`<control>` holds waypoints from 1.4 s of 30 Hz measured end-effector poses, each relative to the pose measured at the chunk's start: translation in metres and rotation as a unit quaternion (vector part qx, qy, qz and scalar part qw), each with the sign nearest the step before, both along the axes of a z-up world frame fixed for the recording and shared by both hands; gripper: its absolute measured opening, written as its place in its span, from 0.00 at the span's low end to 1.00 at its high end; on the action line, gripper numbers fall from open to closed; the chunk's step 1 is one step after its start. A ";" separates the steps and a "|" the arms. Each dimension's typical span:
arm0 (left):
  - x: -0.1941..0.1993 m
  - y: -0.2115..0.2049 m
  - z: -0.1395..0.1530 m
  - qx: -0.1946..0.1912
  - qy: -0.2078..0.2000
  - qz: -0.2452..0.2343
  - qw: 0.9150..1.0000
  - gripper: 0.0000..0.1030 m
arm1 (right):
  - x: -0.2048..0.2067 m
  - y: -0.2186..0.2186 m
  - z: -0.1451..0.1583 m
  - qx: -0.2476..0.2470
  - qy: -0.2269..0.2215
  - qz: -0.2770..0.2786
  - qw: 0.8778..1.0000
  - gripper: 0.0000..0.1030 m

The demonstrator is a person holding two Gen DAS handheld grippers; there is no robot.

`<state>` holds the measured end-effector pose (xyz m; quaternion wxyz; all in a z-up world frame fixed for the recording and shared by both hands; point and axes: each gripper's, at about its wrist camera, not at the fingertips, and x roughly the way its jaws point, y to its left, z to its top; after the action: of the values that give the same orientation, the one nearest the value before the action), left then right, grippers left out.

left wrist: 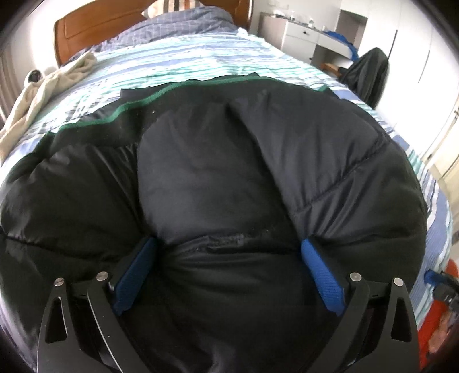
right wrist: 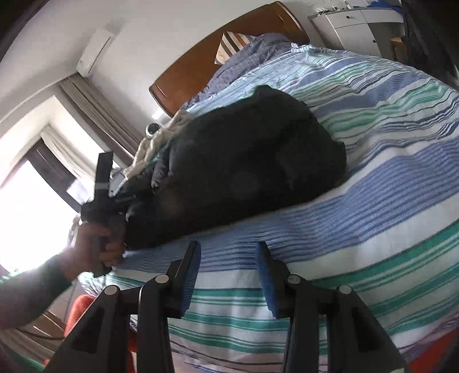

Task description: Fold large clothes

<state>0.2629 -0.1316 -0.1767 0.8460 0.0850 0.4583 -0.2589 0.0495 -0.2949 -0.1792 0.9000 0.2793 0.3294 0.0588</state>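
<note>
Bed: I saw a striped cover [right wrist: 358, 178] in blue, white and green spread under and ahead of my right gripper [right wrist: 228, 252]; a wooden headboard [right wrist: 229, 48] stood at the far end.
Room: beyond the bed on the right stood a white cabinet [left wrist: 304, 36]; far left of my right gripper were a bright window [right wrist: 31, 209] and curtains [right wrist: 94, 114], with an air conditioner [right wrist: 94, 53] high on the wall.
Other cloth: a cream cloth [left wrist: 43, 94] lay crumpled far ahead and left of my left gripper [left wrist: 226, 249], near the headboard; a blue checked quilt [left wrist: 186, 23] and a striped pillow [right wrist: 229, 46] lay at the head.
Jacket: a black padded jacket [left wrist: 218, 178] lay on the cover, filling the space straight ahead of my left gripper, and ahead and left of my right one.
Jacket's lie: from the right wrist view its long axis ran from near my left hand [right wrist: 97, 244] towards the far right of the bed; a green trimmed edge [left wrist: 137, 102] was on the side away from my left gripper.
Left gripper: I had it spread wide, its blue pads [left wrist: 321, 275] pressed into a thick bunch of the jacket between them, so it held the near end.
Right gripper: partly open, nothing between its fingers, over bare cover just short of the jacket.
</note>
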 end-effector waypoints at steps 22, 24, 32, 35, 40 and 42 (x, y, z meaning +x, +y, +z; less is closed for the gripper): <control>-0.059 0.014 0.033 0.024 -0.041 -0.022 0.999 0.92 | -0.012 -0.030 0.006 0.045 -0.015 -0.061 0.997 0.52; -0.057 0.016 0.053 -0.005 -0.052 -0.017 0.998 0.92 | -0.008 -0.048 0.013 0.068 -0.026 -0.086 0.994 0.55; -0.028 -0.016 0.069 -0.085 -0.037 -0.043 0.995 0.93 | 0.113 -0.146 0.014 0.169 0.006 -0.097 0.981 0.68; -0.023 -0.035 0.039 -0.066 -0.011 -0.059 0.996 0.93 | 0.165 -0.154 -0.021 0.233 0.067 -0.054 0.969 0.70; -0.021 -0.035 0.009 -0.084 -0.001 -0.058 0.995 0.96 | 0.194 -0.138 -0.038 0.201 0.098 -0.022 0.974 0.68; -0.021 -0.036 0.008 -0.084 0.002 -0.060 0.995 0.97 | 0.196 -0.137 -0.041 0.207 0.103 -0.020 0.973 0.66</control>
<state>0.2422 -0.1675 -0.1691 0.8323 0.0405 0.4306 -0.3467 0.2457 -0.4321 -0.2197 0.7848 0.4707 0.3953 0.0790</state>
